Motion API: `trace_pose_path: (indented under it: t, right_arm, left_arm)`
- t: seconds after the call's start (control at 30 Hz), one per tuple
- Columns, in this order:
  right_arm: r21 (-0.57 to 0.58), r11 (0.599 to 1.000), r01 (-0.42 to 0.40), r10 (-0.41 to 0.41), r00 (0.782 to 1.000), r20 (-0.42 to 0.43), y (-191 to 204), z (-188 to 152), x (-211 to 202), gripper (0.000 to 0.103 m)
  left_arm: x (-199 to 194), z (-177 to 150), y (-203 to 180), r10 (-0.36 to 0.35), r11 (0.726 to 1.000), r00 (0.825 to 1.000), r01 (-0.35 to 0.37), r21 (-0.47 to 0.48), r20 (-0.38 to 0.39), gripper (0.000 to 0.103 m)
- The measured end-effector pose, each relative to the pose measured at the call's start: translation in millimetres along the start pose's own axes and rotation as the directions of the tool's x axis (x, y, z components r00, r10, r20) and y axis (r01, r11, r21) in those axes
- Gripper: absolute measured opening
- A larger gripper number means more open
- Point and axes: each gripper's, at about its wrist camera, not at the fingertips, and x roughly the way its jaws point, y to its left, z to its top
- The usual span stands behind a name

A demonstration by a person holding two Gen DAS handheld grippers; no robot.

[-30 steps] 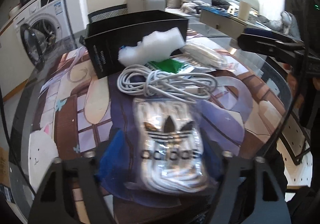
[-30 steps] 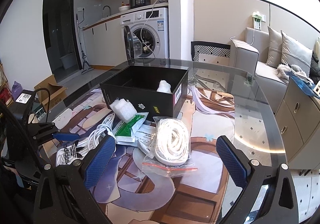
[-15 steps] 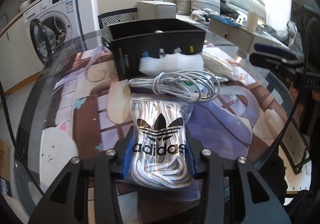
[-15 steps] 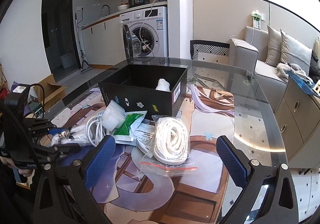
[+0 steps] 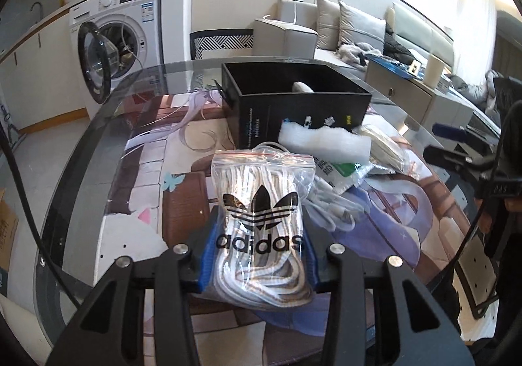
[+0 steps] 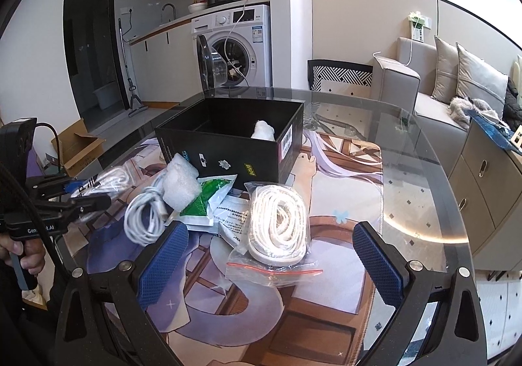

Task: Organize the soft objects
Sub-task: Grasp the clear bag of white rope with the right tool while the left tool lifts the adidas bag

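The left gripper [image 5: 257,247] has its blue-padded fingers [image 5: 208,255] pressed against both sides of a clear zip bag of white laces [image 5: 261,212] printed with a black logo, and the bag is held just above the glass surface [image 5: 98,150]. To its right lie a coiled white cable [image 6: 143,219], a lump of white foam [image 6: 179,181] and a green packet [image 6: 202,199], all in front of the open black box [image 6: 228,144], which holds one white lump. Further right, the right gripper [image 6: 269,263] hovers with its fingers wide apart and empty, and a second bag of white cord [image 6: 279,225] lies on the surface between and beyond them.
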Motion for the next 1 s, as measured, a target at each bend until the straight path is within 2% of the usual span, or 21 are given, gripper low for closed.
trace_pose_path:
  t: [0.27, 0.53, 0.8, 0.9, 0.97, 1.0]
  right_arm:
    - [0.039, 0.999, 0.026, -0.024, 0.998, -0.057, -7.1, -3.5, 16.9, 0.102]
    - [0.082, 0.995, 0.055, -0.045, 0.992, -0.121, -15.7, -2.0, 43.7, 0.102]
    - [0.084, 0.996, 0.03, -0.017, 0.988, -0.154, -15.5, 4.4, 65.0, 0.101]
    - [0.09, 0.996, 0.017, -0.002, 0.987, -0.164, -16.1, 5.8, 70.9, 0.095]
    - [0.097, 0.995, 0.0, 0.017, 0.985, -0.174, -15.6, 6.7, 74.0, 0.085]
    - [0.099, 0.995, -0.007, 0.025, 0.984, -0.177, -15.8, 6.9, 74.8, 0.084]
  left_arm:
    - [-0.3, 2.0, 8.6, -0.001, 0.999, 1.0, 0.002, -0.035, 0.026, 0.042]
    - [2.9, 7.1, 24.5, 0.03, 0.995, 0.999, -0.026, -0.1, 0.043, 0.042]
    - [7.2, 17.9, 26.9, 0.049, 0.994, 0.996, -0.042, -0.098, 0.07, 0.042]
    - [9.0, 22.4, 26.2, 0.055, 0.995, 0.996, -0.048, -0.09, 0.077, 0.042]
    - [10.5, 25.2, 25.1, 0.056, 0.995, 0.995, -0.049, -0.083, 0.081, 0.042]
    - [11.2, 26.3, 24.4, 0.058, 0.996, 0.995, -0.051, -0.079, 0.082, 0.042]
